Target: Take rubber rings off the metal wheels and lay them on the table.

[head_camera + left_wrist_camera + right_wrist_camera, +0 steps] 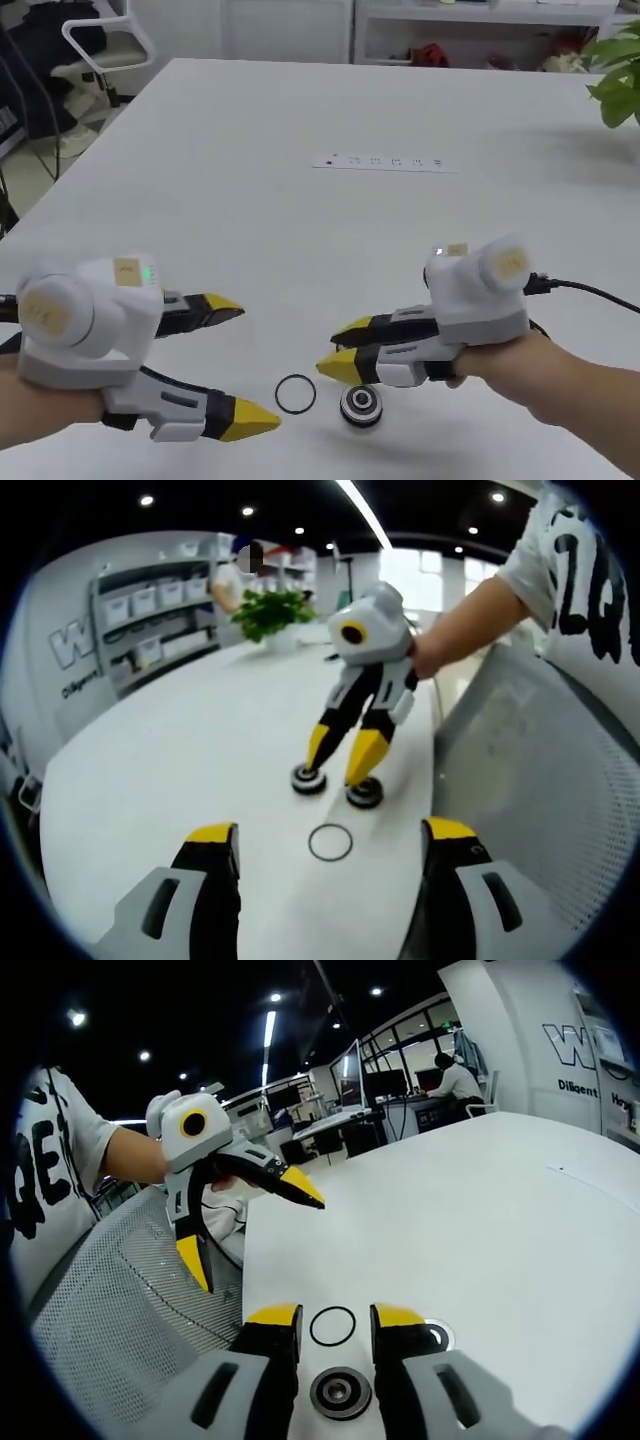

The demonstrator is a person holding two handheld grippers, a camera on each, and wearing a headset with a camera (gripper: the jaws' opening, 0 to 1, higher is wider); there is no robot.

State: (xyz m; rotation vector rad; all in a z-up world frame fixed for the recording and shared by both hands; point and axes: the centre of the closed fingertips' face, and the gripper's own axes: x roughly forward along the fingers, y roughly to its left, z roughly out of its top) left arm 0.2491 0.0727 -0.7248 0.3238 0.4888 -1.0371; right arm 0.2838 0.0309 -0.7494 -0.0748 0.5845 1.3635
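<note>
My right gripper (328, 350) has its jaws narrowly apart, holding nothing, over the metal wheel (361, 405) beside the rubber ring (295, 393), which lies on the table (300, 200). My left gripper (258, 366) is spread wide and empty on the ring's other side. I judge one ring done. Next I pinch a wheel's rubber. A second wheel (435, 1335) near the ring is half hidden behind a jaw, so I cannot tell if it carries rubber.
</note>
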